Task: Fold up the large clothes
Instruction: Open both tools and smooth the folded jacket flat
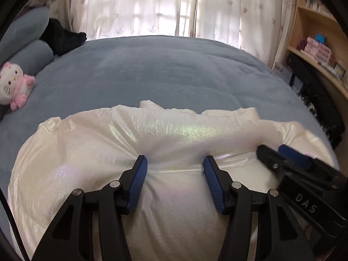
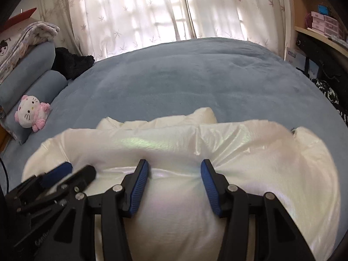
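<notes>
Blue bedspread [image 1: 165, 76] lies beyond both tongs, each clamped on the puffy white jacket [image 1: 108, 134]: left gripper [image 1: 175, 169], right gripper [image 2: 174, 173]. Mid-fold, probably; next, lay it flat.

Plush cat [image 1: 13, 86] (pink-trimmed) — blue bedspread [image 1: 169, 69].

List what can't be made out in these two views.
- White garment: near part cut off by the bottom edge and the gripper bodies, both views.
- Right gripper: motion-blurred, left wrist view.
- Shelf boxes: labels too small, right wrist view.
</notes>
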Demonstrator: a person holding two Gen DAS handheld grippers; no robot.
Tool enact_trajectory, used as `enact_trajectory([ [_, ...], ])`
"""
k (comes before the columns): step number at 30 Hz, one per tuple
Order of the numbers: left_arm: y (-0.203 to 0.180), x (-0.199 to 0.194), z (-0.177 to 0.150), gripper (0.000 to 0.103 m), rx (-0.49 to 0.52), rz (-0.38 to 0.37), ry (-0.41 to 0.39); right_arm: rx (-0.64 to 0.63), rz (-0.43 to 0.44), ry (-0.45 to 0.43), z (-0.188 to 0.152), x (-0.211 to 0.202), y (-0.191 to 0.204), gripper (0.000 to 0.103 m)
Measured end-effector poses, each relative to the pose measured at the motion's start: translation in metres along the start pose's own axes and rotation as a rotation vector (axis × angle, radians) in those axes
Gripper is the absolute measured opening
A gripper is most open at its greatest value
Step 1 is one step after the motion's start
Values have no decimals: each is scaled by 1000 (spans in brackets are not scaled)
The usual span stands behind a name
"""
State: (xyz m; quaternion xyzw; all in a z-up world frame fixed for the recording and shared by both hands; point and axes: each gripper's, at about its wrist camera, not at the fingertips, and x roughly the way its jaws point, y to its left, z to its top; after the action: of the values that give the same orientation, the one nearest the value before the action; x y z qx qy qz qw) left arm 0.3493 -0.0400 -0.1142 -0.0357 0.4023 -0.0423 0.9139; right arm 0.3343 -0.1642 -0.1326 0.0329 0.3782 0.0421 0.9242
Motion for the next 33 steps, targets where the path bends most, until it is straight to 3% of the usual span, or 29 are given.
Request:
enact_trajectory([
  [5, -8, 19, -1, 54, 32, 62, -6, -1, -17, 8, 3, 19, -6, 51],
  [12, 12, 20, 8, 55, 57, 65, 28, -49, -69, 20, 5, 19, -26, 49],
  [25, 121, 13, 25, 55, -141, 225, 71, 62, -270, 34, 15, 8, -124, 49],
  [33, 133, -2, 19, 55, -173, 222, 79, 133, -278, 39, 13, -11, -138, 51],
])
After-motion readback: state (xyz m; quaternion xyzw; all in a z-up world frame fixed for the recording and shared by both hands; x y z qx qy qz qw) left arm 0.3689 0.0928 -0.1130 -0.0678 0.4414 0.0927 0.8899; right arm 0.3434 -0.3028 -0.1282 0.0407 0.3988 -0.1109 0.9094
